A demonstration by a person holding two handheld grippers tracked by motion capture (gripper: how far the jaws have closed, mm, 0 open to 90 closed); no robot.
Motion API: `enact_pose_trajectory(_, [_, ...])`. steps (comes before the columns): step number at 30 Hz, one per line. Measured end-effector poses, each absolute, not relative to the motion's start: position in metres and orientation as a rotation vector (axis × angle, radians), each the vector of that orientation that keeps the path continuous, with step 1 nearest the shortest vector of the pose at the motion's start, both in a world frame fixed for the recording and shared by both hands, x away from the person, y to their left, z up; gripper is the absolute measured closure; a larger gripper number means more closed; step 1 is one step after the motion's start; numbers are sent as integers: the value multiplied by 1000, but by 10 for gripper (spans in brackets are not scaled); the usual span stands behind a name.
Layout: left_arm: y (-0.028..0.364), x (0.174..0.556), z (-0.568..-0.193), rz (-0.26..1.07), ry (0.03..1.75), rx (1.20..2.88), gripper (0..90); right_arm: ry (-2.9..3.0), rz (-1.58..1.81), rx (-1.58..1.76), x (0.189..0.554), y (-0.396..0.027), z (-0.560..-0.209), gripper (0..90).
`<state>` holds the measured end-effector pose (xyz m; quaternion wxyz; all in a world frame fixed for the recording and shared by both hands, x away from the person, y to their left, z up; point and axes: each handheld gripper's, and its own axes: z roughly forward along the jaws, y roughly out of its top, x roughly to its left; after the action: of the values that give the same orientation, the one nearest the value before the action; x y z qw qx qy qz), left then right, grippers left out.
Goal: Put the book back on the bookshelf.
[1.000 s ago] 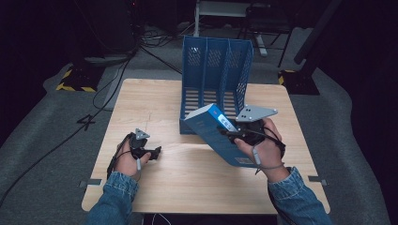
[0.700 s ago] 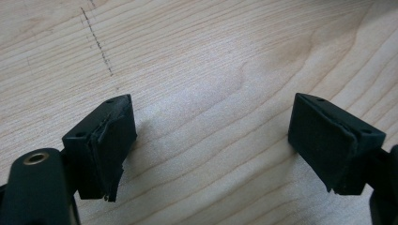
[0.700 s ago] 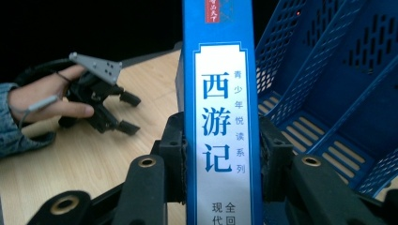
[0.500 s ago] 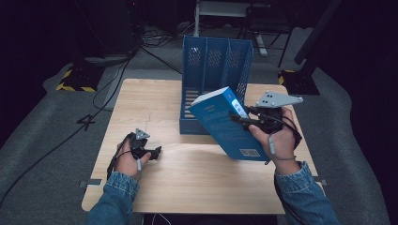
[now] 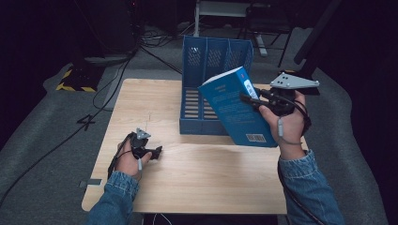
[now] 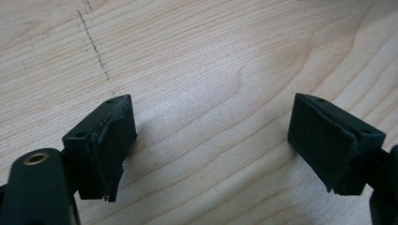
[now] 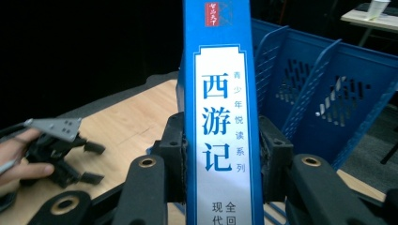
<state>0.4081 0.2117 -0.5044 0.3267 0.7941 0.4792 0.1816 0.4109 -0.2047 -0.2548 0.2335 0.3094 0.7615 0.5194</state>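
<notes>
The right gripper (image 5: pixel 247 99) is clamped on a blue book (image 5: pixel 237 108), jaws pressed to both sides of the spine w/ white label and Chinese characters (image 7: pixel 220 136). Book is held up off the table (image 5: pixel 197 178), tilted, in front of the blue file rack (image 5: pixel 213 61) which stands at the table's far side, dividers upright. Barcode on the book's lower corner, back cover toward the camera in the high view. The left gripper (image 5: pixel 157 152) sits low near the table's left-front area, well apart from book and rack; its jaws stand wide w/ bare wood between them in the left gripper view, prob. just above the surface, though contact is hard to tell.
</notes>
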Motion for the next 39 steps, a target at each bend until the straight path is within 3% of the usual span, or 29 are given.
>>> enact_pose_trajectory(19, [209, 411, -504, 478, 1256, 2078, 161, 1957, 1458, 976, 469, -226, -241, 622])
enact_pose_trajectory(39, [208, 411, -504, 476, 1262, 2078, 161, 1713, 1564, 1112, 501, -259, -243, 621])
